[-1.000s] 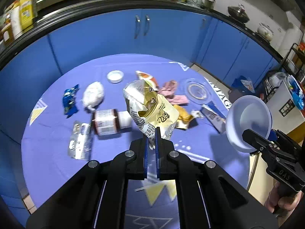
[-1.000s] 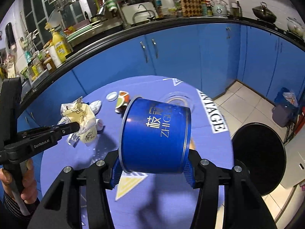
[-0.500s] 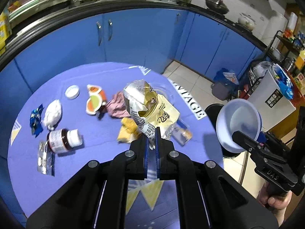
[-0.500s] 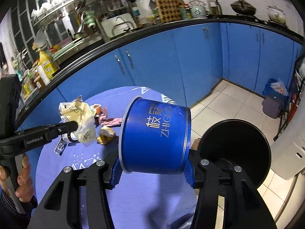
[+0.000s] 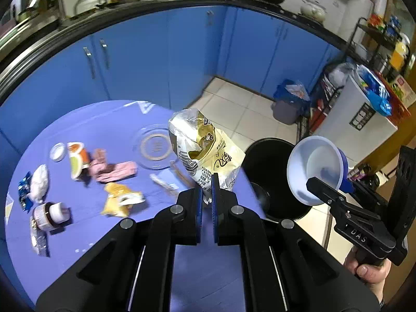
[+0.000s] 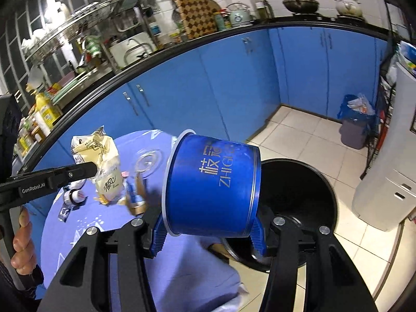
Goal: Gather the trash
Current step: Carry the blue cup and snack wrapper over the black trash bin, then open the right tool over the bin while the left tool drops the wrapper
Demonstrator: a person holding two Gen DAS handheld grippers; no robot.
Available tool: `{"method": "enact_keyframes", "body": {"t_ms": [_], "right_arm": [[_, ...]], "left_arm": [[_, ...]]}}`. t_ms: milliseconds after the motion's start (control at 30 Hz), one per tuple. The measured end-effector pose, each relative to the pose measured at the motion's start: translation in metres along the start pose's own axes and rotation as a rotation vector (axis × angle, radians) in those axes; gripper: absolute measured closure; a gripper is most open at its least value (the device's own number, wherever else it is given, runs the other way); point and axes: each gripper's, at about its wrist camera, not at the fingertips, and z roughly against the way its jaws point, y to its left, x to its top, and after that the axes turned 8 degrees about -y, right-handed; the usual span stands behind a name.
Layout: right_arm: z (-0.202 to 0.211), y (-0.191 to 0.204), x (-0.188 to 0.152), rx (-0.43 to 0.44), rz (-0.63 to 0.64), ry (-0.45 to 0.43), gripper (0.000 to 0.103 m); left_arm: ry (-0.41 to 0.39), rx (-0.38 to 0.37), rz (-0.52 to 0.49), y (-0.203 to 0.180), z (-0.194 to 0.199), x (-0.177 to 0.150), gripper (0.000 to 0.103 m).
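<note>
Snack bag (image 5: 208, 153) pinched in left gripper (image 5: 207, 182)

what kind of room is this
Most likely a home kitchen: glossy blue cabinet doors run under a black countertop holding a pale green kettle, a checkered wooden cutting board and a dark lidded wok.

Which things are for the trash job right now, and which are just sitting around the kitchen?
Part of the job:
- yellow snack bag, pinched in the left gripper
- blue tub, held by the right gripper
- black bin
- wrappers and small bottle on the table

Just lying about:
- kettle
- checkered board
- blue cupboards
</note>
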Motion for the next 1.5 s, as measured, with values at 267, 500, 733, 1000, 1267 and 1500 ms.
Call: {"method": "enact_keyframes", "body": {"t_ms": [267, 500, 733, 1000, 1267, 1500], "right_arm": [[-0.013, -0.032, 0.002, -0.052, -0.035, 0.029, 0.052], [-0.020, -0.039, 0.003, -0.130, 0.005, 0.002, 0.015], [-0.010, -0.062, 0.002, -0.244, 0.007, -0.019, 0.015], [-0.002, -0.077, 0.001, -0.289, -0.002, -0.024, 0.015], [-0.008, -0.067, -0.005, -0.270, 0.019, 0.002, 0.015], [-0.008, -0.045, -0.003, -0.228, 0.040, 0.007, 0.015]], "left_arm": [[0.027, -0.025, -0.037, -0.034, -0.029, 0.010, 0.097], [0.042, -0.035, -0.062, -0.052, -0.043, 0.016, 0.097], [0.049, -0.101, -0.105, -0.084, -0.054, 0.020, 0.097], [0.052, -0.120, -0.136, -0.116, -0.070, 0.022, 0.095], [0.084, -0.071, -0.118, -0.100, -0.073, 0.017, 0.094], [0.078, -0.072, -0.069, -0.074, -0.060, 0.017, 0.059]]}}
